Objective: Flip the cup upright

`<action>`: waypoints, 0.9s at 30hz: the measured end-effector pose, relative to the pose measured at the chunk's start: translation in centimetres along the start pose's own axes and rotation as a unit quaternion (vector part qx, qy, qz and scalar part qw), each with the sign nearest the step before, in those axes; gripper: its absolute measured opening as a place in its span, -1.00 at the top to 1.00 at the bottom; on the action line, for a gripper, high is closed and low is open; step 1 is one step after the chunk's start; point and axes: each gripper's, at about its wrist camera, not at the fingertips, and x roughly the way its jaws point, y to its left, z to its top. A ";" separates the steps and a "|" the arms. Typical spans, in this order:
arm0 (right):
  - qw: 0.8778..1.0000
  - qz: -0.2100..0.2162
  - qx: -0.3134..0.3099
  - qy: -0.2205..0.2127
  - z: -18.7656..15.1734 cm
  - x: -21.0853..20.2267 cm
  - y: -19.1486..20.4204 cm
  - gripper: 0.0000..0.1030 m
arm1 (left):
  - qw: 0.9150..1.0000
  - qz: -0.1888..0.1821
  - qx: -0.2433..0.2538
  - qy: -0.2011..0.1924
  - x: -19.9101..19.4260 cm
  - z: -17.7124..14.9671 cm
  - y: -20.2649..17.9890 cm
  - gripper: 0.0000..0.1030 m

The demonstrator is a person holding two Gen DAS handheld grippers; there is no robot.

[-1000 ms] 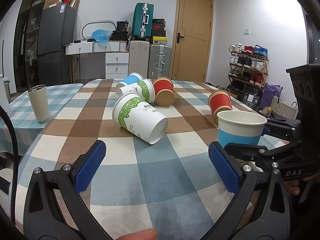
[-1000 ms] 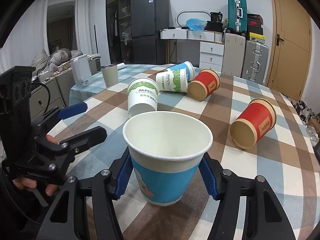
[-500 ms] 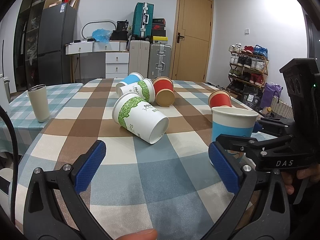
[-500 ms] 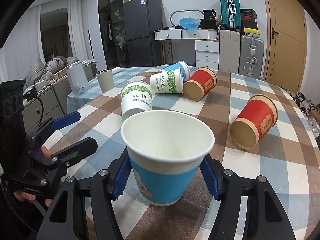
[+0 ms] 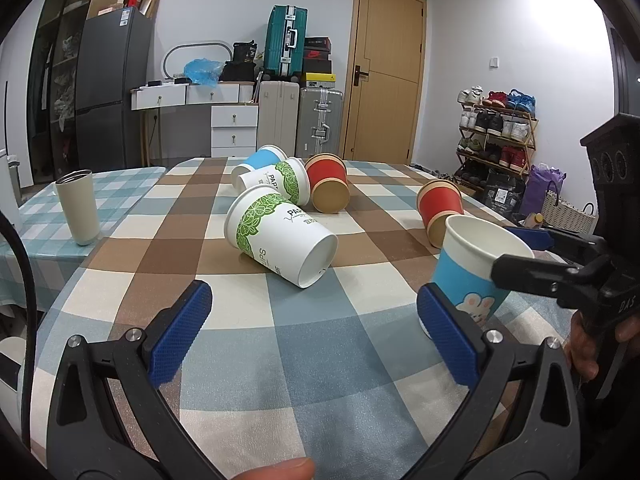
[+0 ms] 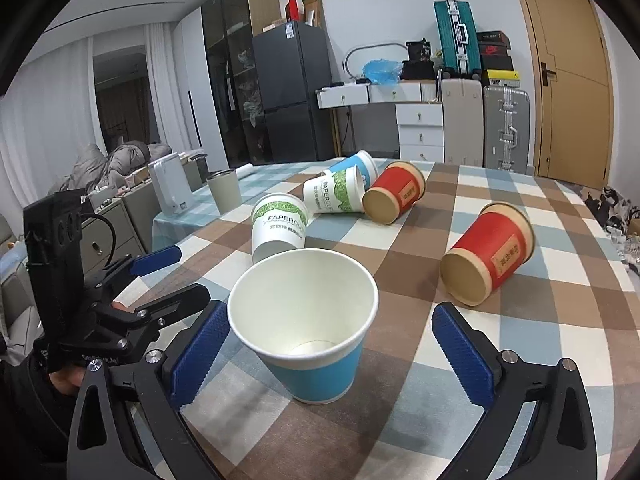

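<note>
A blue paper cup [image 6: 308,332] stands upright on the checked tablecloth [image 6: 540,344], mouth up, between the spread blue pads of my right gripper [image 6: 328,352], which is open around it. It also shows in the left wrist view [image 5: 476,272] at the right, with the right gripper [image 5: 532,252] around its rim. My left gripper [image 5: 312,332] is open and empty over the near table. A white and green cup [image 5: 280,234] lies on its side ahead of it.
More cups lie on their sides: white and green [image 6: 334,194], blue [image 6: 356,166], red [image 6: 396,192] and another red [image 6: 488,260]. A grey tumbler [image 5: 78,208] stands at the left on a second table.
My right gripper has opened and let go of the blue cup, which now stands on the table. The left gripper has stayed put.
</note>
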 end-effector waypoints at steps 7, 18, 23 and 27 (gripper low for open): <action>0.999 0.023 0.004 -0.022 -0.8 -1.9 -0.8 -0.99 | 1.000 0.000 0.000 0.000 0.0 0.0 0.1 -0.99; 0.999 0.033 0.006 -0.041 -1.7 -3.7 -2.1 -0.99 | 1.000 -0.002 0.002 -0.001 0.1 0.1 0.1 -0.99; 0.999 0.029 -0.005 -0.039 -1.9 -3.5 -1.7 -0.99 | 1.000 -0.001 0.003 0.000 0.1 0.1 0.2 -0.99; 0.999 0.026 -0.012 -0.036 -2.0 -3.4 -1.5 -0.99 | 1.000 -0.001 0.004 -0.001 0.1 0.1 0.2 -0.99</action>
